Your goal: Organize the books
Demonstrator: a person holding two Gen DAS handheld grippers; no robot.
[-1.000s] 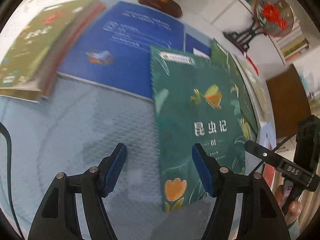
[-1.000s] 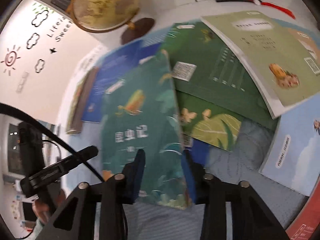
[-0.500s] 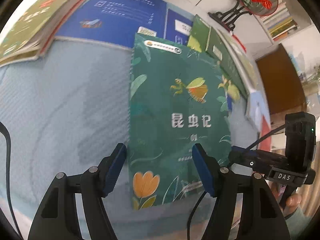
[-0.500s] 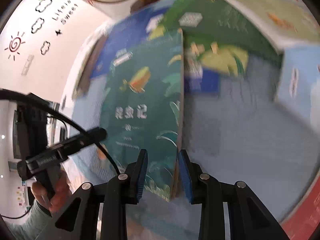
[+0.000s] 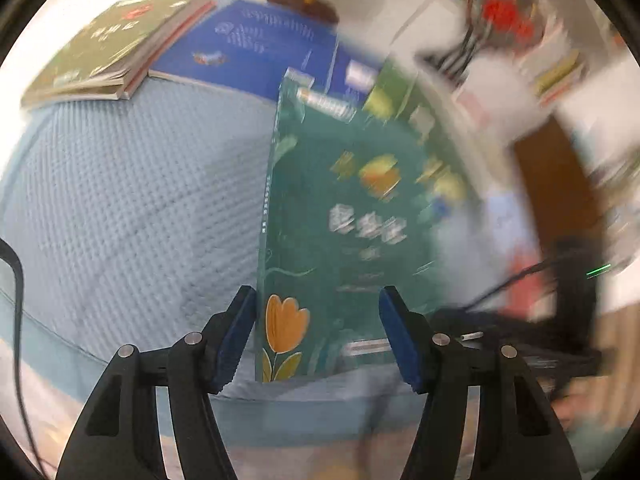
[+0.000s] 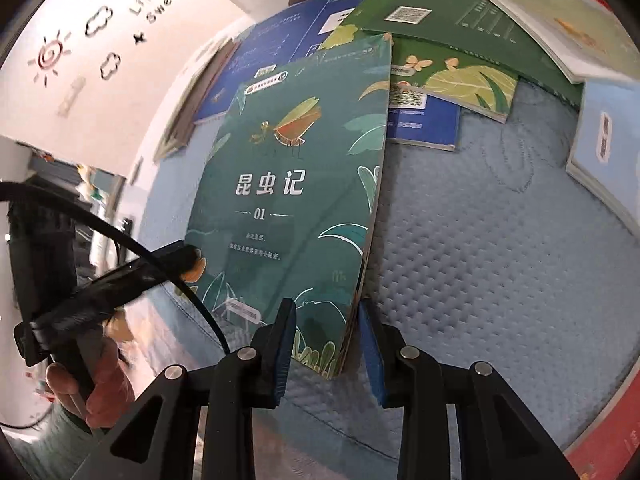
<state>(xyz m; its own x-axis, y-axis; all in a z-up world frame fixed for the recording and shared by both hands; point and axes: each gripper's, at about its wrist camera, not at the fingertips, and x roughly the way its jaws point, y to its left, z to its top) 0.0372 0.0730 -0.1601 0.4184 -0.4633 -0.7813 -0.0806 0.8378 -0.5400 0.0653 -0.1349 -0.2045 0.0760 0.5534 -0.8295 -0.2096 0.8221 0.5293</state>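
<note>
A dark green book (image 6: pixel 288 184) with an insect on its cover is tilted up off the light blue quilted mat (image 6: pixel 480 240). My right gripper (image 6: pixel 328 348) is shut on its lower right corner. In the left wrist view the same green book (image 5: pixel 344 216) is blurred. Its lower left part, the spine edge and an orange tulip, lies between the jaws of my left gripper (image 5: pixel 318 336). Those jaws are closing and stand wide, and the pads do not visibly press on the book. The hand-held left gripper (image 6: pixel 100 300) also shows at the left of the right wrist view.
Two olive books (image 5: pixel 108 40) are stacked at the back left, beside a blue book (image 5: pixel 256 48). Green books (image 6: pixel 440 12), a leaf-cover book (image 6: pixel 460 80) and a small blue one (image 6: pixel 424 124) overlap behind. A pale blue book (image 6: pixel 608 140) lies right. A globe's base (image 5: pixel 308 0) stands at the back.
The green book has come away from the pile toward the mat's front and tilted up. My left gripper has moved to its lower left corner, and its jaws have narrowed a little.
</note>
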